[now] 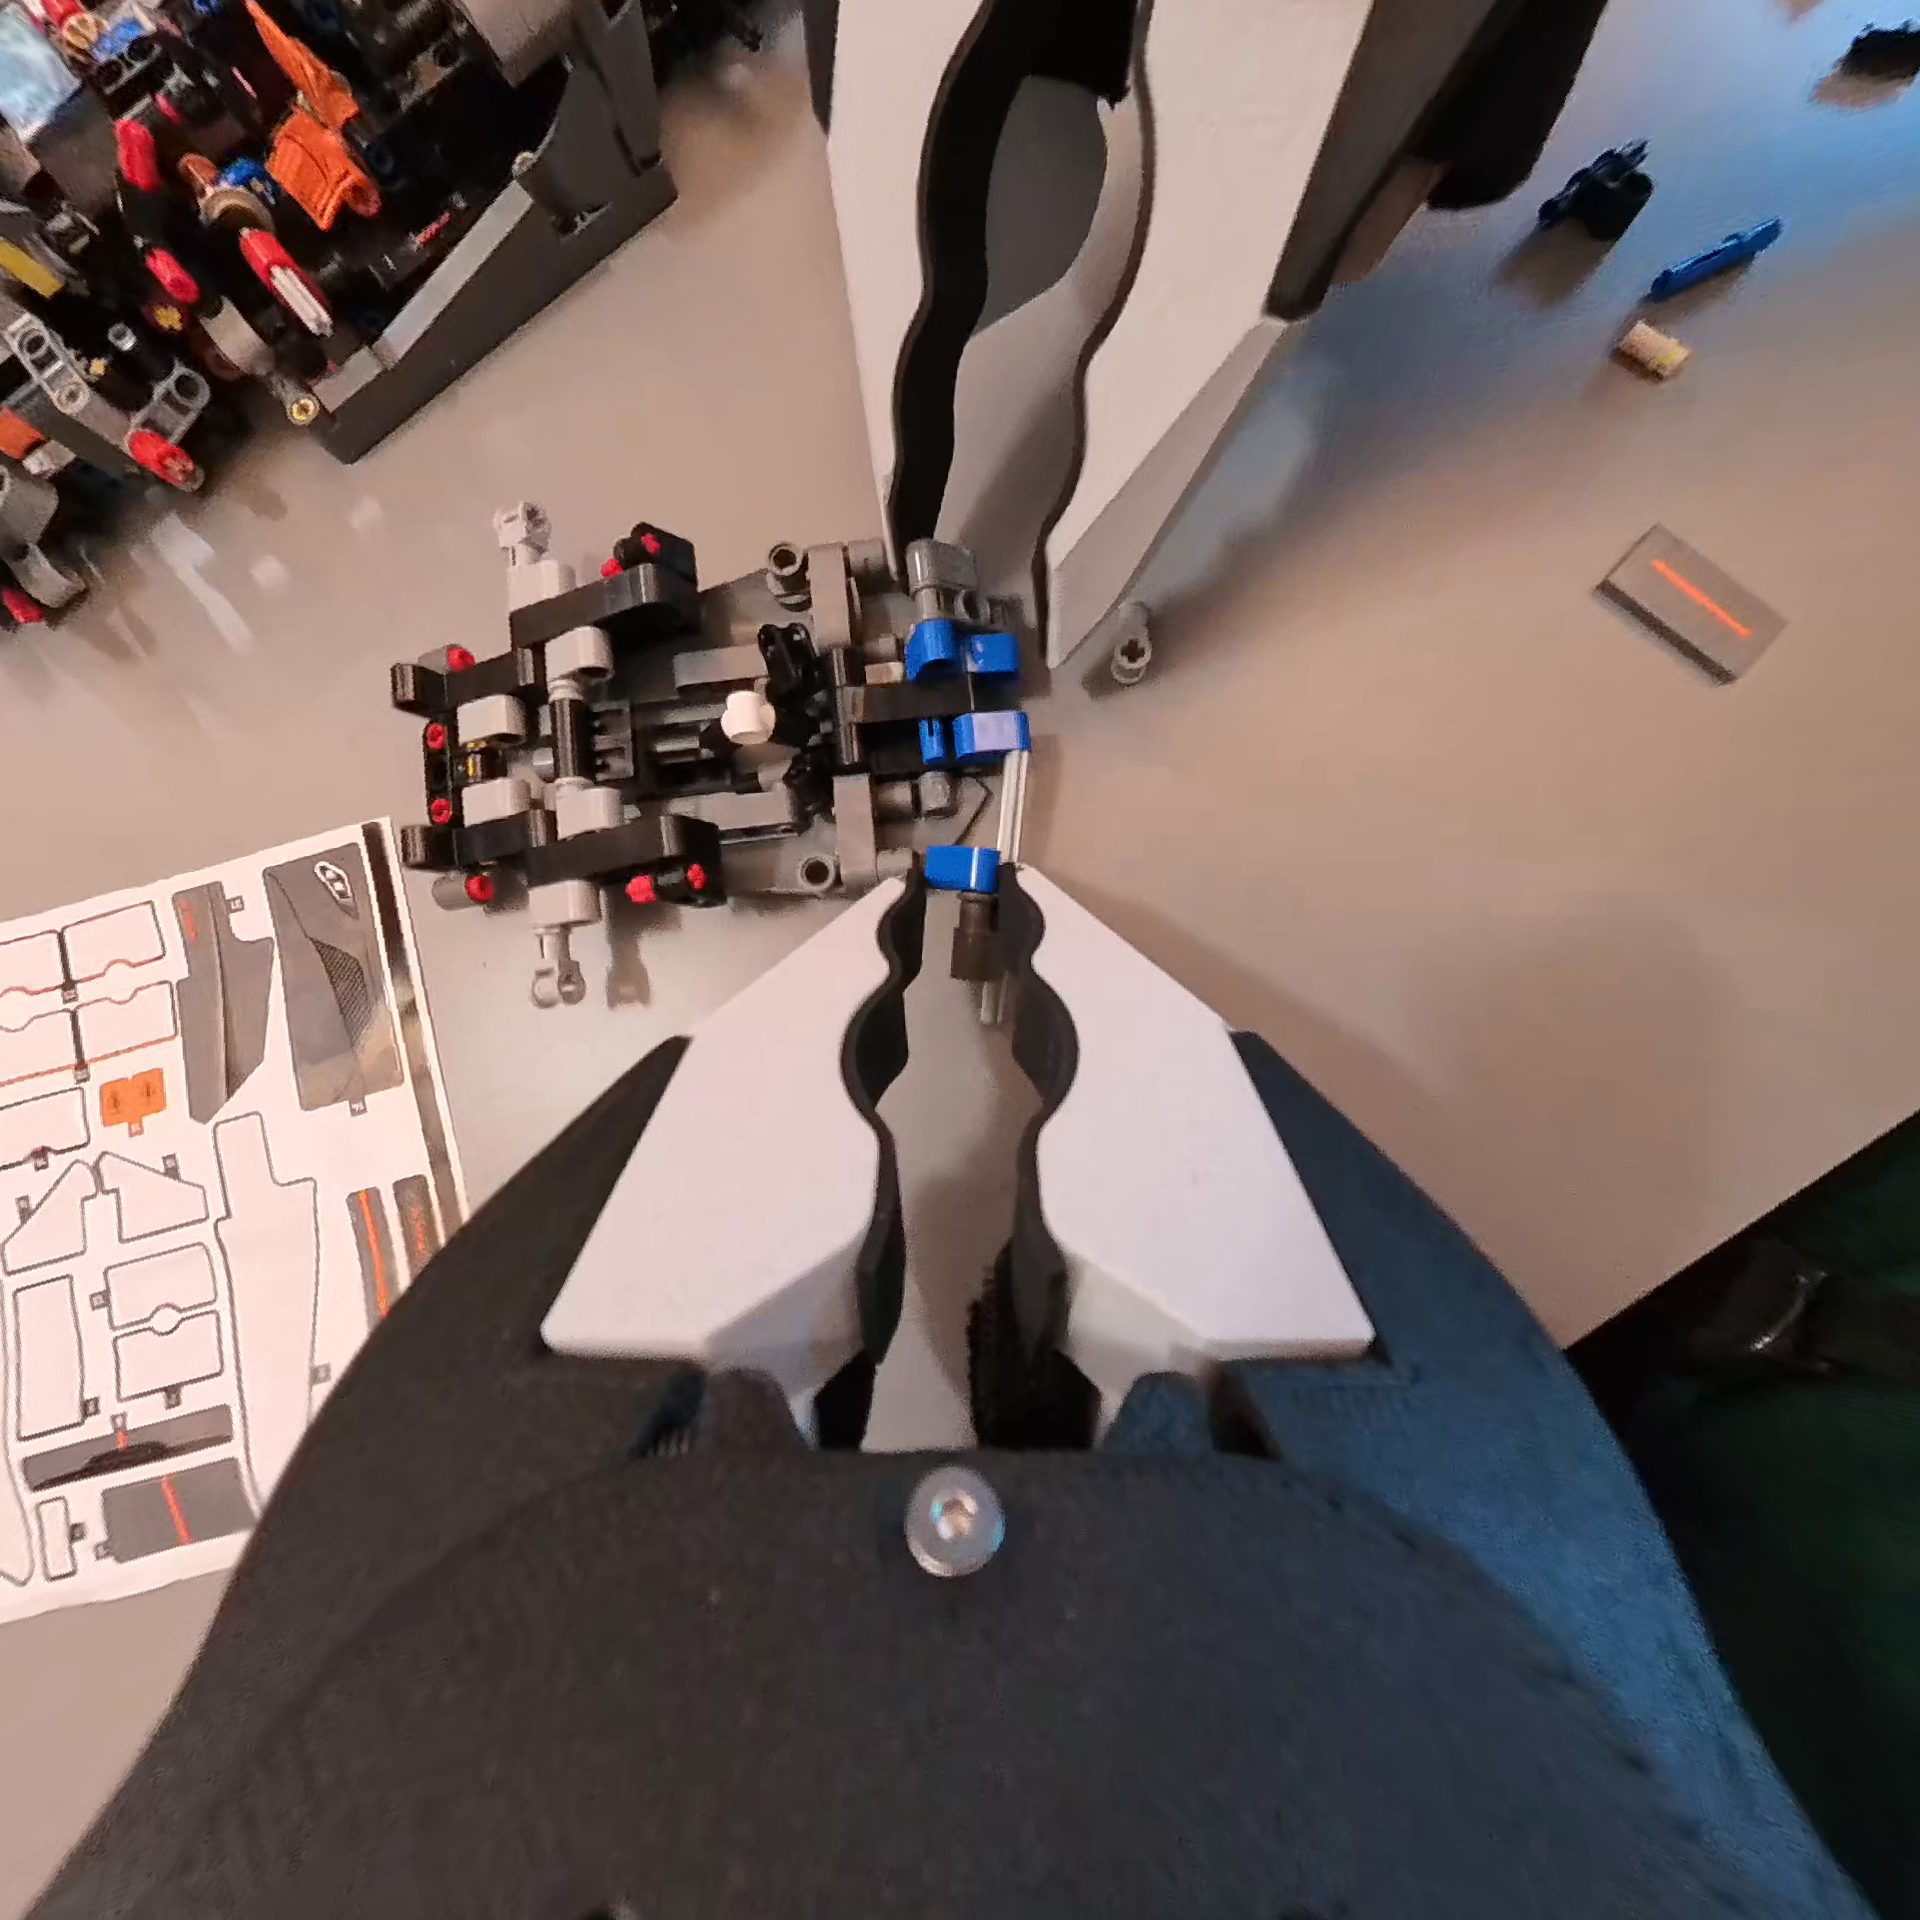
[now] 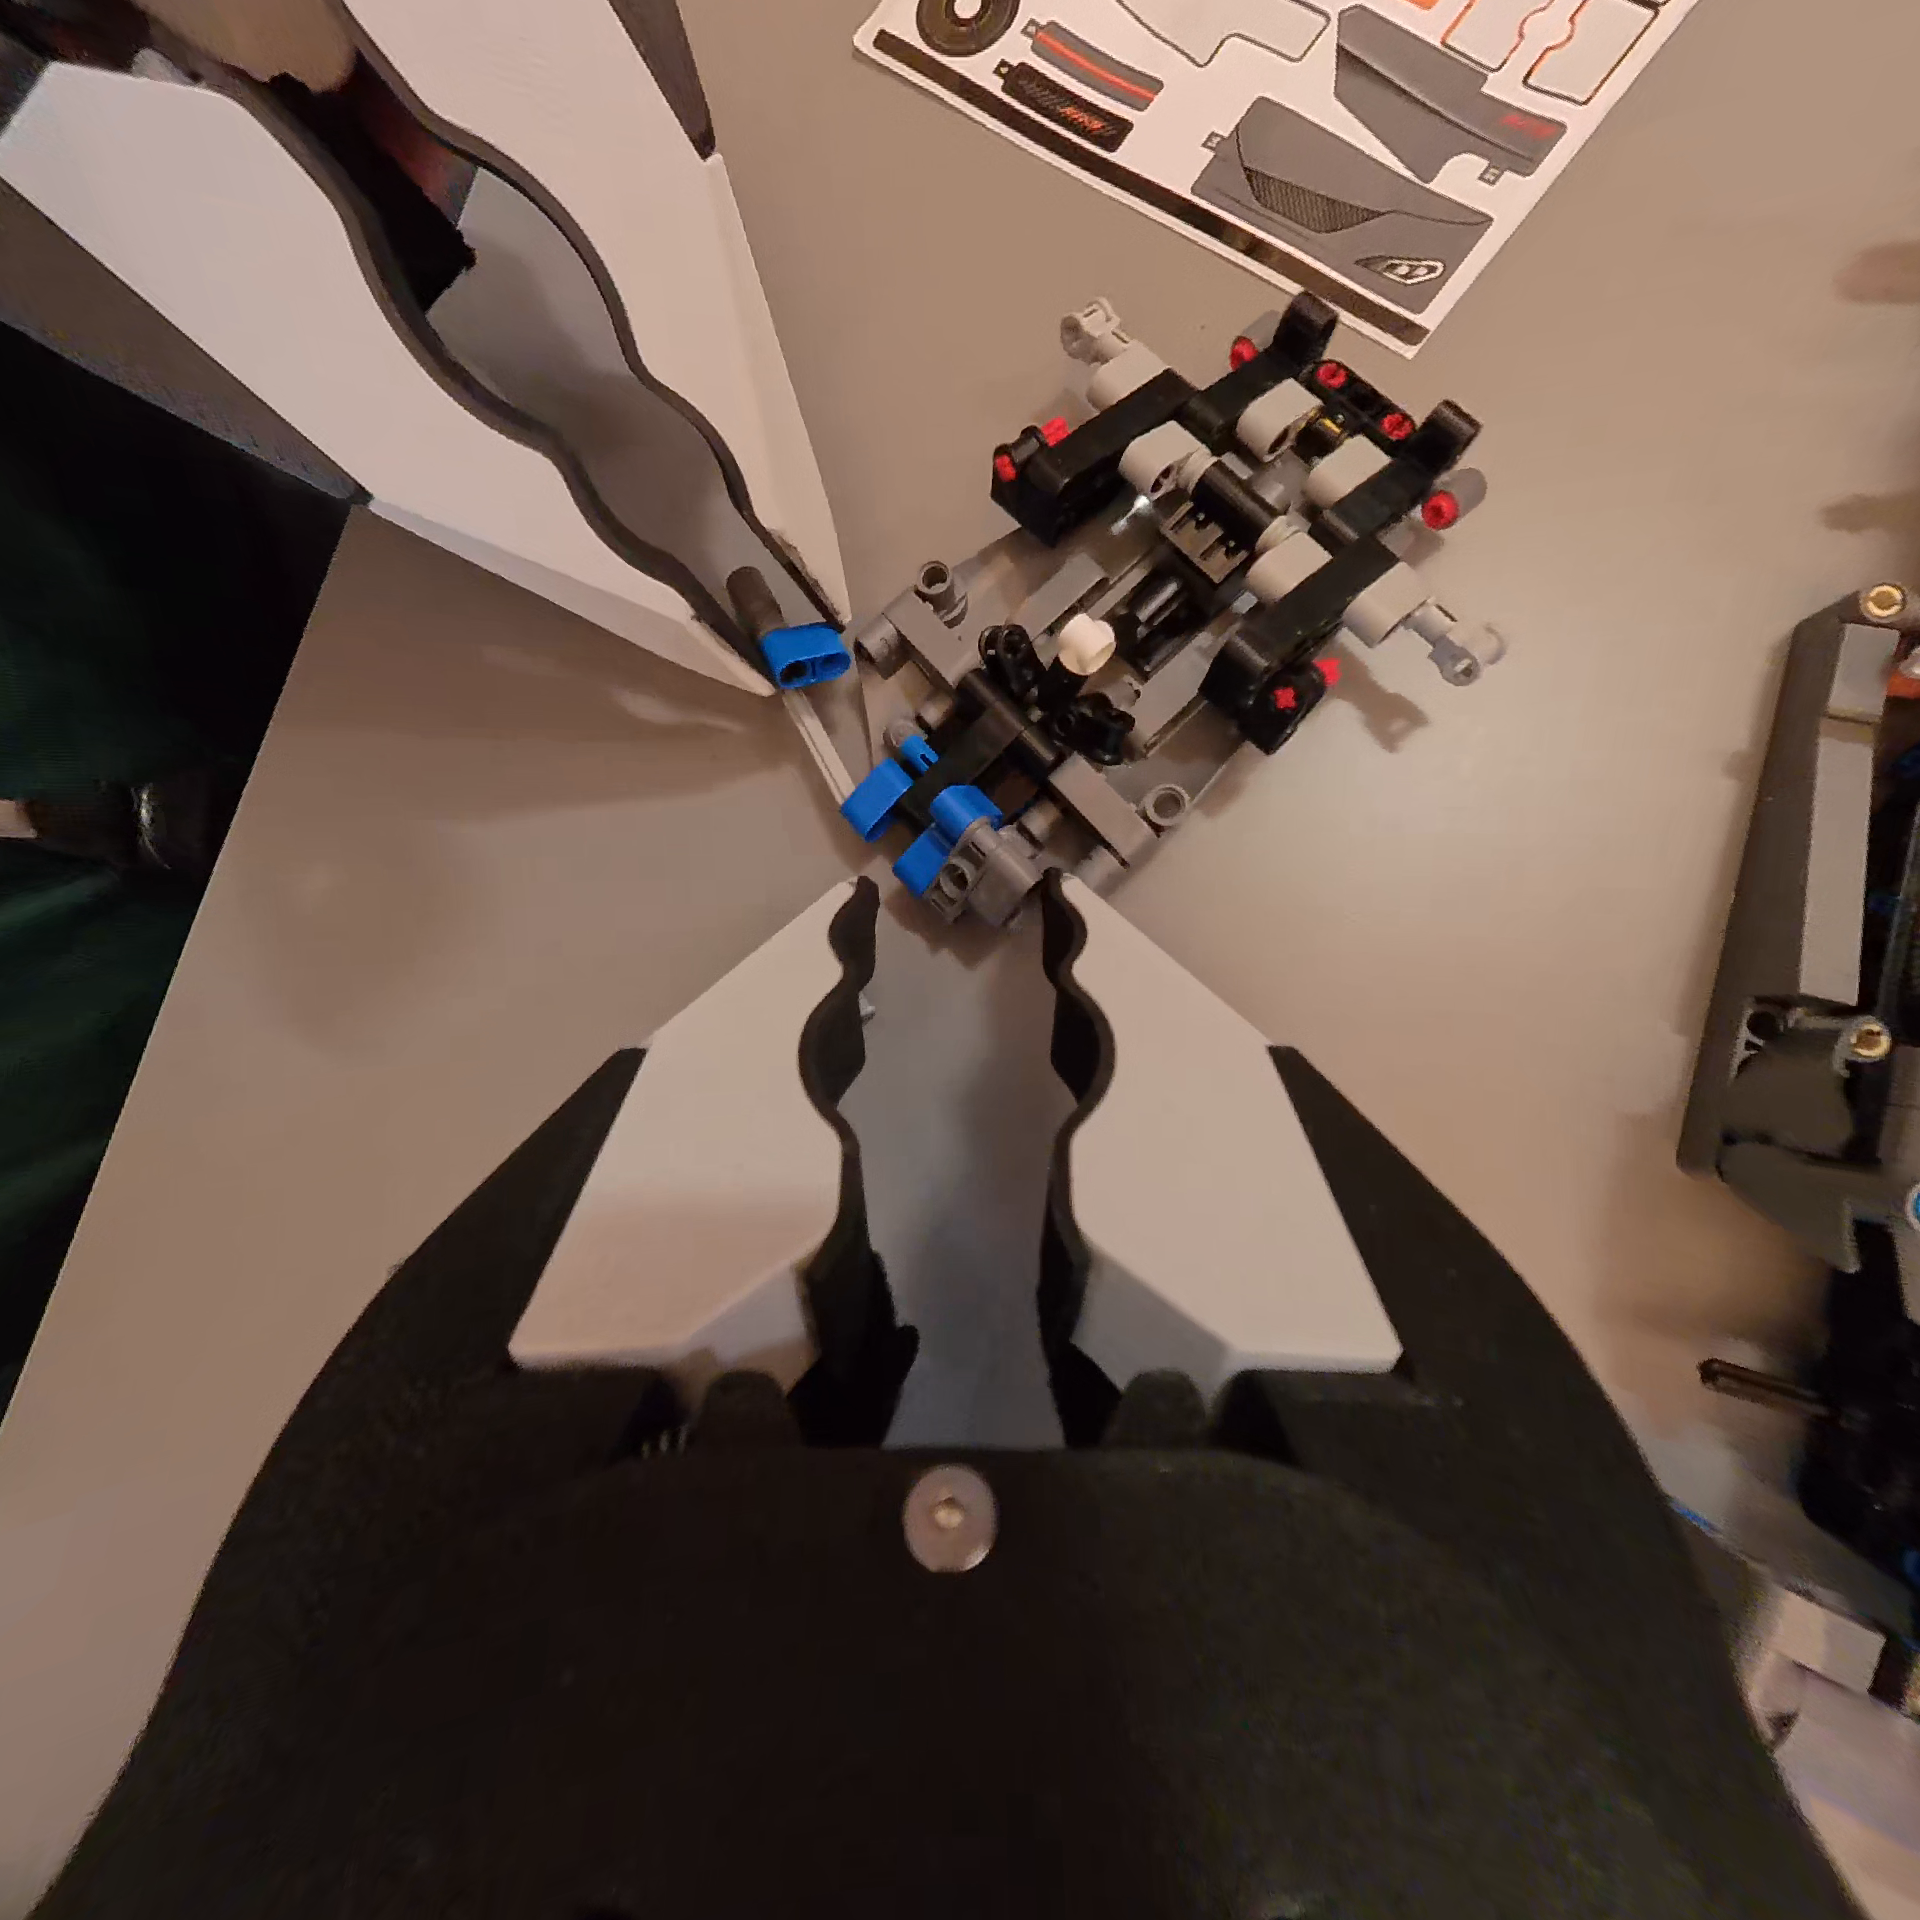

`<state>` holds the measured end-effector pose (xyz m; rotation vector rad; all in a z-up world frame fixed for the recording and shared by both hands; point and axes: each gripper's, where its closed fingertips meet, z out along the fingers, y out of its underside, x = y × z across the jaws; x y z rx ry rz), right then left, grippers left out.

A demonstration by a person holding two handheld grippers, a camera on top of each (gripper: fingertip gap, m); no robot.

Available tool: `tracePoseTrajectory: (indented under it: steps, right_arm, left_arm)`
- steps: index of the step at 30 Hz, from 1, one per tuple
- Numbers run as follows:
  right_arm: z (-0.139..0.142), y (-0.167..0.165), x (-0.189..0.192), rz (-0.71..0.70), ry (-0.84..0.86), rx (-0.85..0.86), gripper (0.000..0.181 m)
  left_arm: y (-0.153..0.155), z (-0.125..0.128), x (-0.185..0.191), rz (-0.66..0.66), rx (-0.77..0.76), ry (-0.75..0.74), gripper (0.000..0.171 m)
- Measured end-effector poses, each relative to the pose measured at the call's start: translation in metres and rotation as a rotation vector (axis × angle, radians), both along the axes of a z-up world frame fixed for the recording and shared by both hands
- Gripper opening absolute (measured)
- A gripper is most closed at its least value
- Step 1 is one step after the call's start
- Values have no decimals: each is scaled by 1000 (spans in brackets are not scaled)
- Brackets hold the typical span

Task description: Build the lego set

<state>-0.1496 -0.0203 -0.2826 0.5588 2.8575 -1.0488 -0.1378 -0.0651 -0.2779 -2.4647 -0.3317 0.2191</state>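
On grey worktop (image 1: pixel 1403 831), mid-surface, well clear of front edge: lego chassis (image 1: pixel 665 727), black and grey beams; judged light, rigid, but pinned joints likely to pop under twisting. Best hold probably across grey frame. Sticker sheet (image 1: pixel 208 1195) beside it; parts tray (image 1: pixel 499 260) toward far edge. Right tool (image 2: pixel 951 894) part-open, tips bracketing grey connector at chassis end, clamping unclear. Left tool (image 1: pixel 961 883) closed on small blue piece (image 1: pixel 961 868) with thin axle (image 1: pixel 1013 805), slippery, easily cocked.
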Motion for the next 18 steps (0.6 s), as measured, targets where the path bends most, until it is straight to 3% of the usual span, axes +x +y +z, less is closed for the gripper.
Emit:
tracePoseTrajectory:
  steps: [18]
  right_arm:
    - [-2, -15, -4, -102, -11, -24, 21]
  left_arm:
    - [-14, -1, -3, 60, 3, 4, 11]
